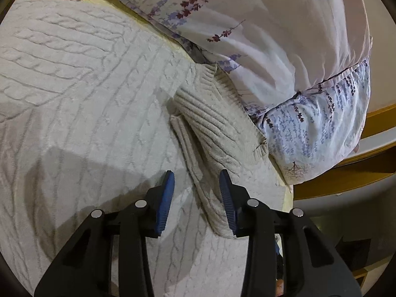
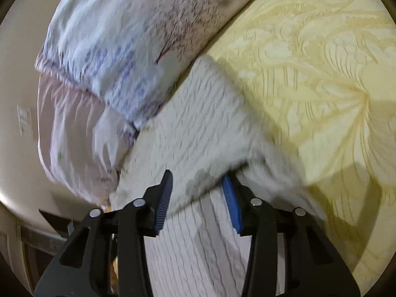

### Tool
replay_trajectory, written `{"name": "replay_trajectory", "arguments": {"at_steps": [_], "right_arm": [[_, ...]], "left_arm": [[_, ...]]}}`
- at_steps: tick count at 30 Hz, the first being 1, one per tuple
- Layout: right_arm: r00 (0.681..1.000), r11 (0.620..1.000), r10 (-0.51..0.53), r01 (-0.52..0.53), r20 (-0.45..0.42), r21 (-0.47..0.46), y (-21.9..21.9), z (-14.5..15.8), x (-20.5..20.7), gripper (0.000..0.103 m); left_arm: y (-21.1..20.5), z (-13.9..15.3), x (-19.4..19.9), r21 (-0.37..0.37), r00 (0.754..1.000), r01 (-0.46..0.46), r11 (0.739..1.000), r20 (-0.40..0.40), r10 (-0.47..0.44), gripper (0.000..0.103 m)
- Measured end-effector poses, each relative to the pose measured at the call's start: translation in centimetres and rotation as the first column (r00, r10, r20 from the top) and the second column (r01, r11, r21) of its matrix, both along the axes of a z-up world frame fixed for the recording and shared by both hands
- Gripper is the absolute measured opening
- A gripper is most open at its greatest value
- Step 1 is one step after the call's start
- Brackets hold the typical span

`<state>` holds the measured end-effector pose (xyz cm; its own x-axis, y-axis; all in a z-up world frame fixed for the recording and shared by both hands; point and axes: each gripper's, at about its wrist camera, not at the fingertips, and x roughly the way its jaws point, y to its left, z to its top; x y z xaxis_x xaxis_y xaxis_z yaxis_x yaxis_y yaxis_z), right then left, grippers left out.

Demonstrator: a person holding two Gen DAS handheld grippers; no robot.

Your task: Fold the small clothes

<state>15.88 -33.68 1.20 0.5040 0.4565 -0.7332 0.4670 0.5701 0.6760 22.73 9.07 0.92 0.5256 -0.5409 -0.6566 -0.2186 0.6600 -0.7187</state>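
On the bed, at the near edge of the knit, the left gripper (image 1: 196, 172) points down at the cloth with its jaws apart. Two blue pads (image 1: 164, 198) show, one on each finger. A narrow raised fold of the sweater (image 1: 86, 99) runs up through the gap. It lies against the right-hand pad and clear of the left-hand one, so nothing is pinched. One sweater counted: cream, cable-knit, spread flat over most of the left wrist view. One ribbed band (image 1: 205, 113) lies folded back on it just beyond the fingertips, reaching toward the bedding. Past the band lies one duvet (image 1: 272, 37), pale with purple and dark red flower sprigs. It is bunched along the sweater's far edge and touches it. One strip of wooden bed frame (image 1: 346, 180) shows at the right, below the duvet's corner. In the blurred right wrist view the right gripper (image 2: 197, 175) also stands with its jaws apart, again showing two blue pads. A lifted flap of the sweater (image 2: 198, 123) fills the gap between them and drapes over the tip of the right-hand pad. The blur hides whether either pad bears on the cloth. More of the same knit lies flat beneath the fingers. The duvet (image 2: 111, 37) sits at the upper left against the sweater's edge. The yellow patterned bed sheet (image 2: 309, 61) lies bare to the right, with shadows across it.
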Motion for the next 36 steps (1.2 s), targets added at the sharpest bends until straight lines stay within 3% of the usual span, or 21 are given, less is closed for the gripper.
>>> {"name": "replay_trajectory", "arguments": {"at_steps": [3, 5, 10, 17, 19, 20, 27, 31, 36], "right_arm": [[0.994, 0.991, -0.095, 0.089, 0.059, 0.098, -1.5, 0.0, 0.1, 0.007], [0.988, 0.986, -0.13, 0.12, 0.082, 0.112, -2.2, 0.5, 0.0, 0.007], [0.989, 0.983, -0.137, 0.129, 0.059, 0.131, -2.9, -0.1, 0.1, 0.007], [0.991, 0.986, -0.119, 0.11, 0.067, 0.122, -2.7, 0.0, 0.3, 0.01], [0.991, 0.988, -0.113, 0.105, 0.066, 0.115, -2.6, 0.0, 0.4, 0.01], [0.992, 0.988, -0.11, 0.102, 0.064, 0.113, -2.6, -0.1, 0.3, 0.01], [0.998, 1.0, -0.018, 0.017, 0.063, 0.017, -1.1, 0.6, -0.3, 0.008], [0.997, 0.999, 0.04, -0.038, 0.064, -0.03, 0.2, 0.8, -1.1, 0.007], [0.998, 0.988, 0.067, -0.066, 0.004, -0.139, 1.3, 0.2, -1.6, 0.007]], "left_arm": [[0.0, -0.3, 0.0, -0.032, 1.0, -0.001, 0.999, -0.008, 0.0, 0.037], [0.0, -0.5, -0.2, -0.043, 1.0, -0.003, 0.999, -0.011, 0.003, 0.034], [-0.3, -0.8, 0.0, -0.065, 1.0, 0.001, 0.998, -0.028, -0.003, 0.022], [-0.9, -1.0, 1.3, -0.055, 0.999, -0.036, 0.998, -0.015, 0.035, 0.018], [-1.0, -1.0, 1.7, -0.04, 0.999, -0.045, 0.998, -0.005, 0.045, 0.007], [-1.0, -1.1, 1.9, -0.032, 0.999, -0.045, 0.998, 0.002, 0.045, 0.007], [1.1, 1.3, 0.1, -0.023, 0.994, -0.048, 0.999, 0.099, 0.05, 0.006], [2.7, 2.8, -1.9, 0.044, 0.985, -0.075, 0.996, 0.16, 0.067, 0.006], [2.4, 0.7, -2.2, 0.104, 0.994, -0.068, 0.992, 0.088, 0.059, 0.006]]}}
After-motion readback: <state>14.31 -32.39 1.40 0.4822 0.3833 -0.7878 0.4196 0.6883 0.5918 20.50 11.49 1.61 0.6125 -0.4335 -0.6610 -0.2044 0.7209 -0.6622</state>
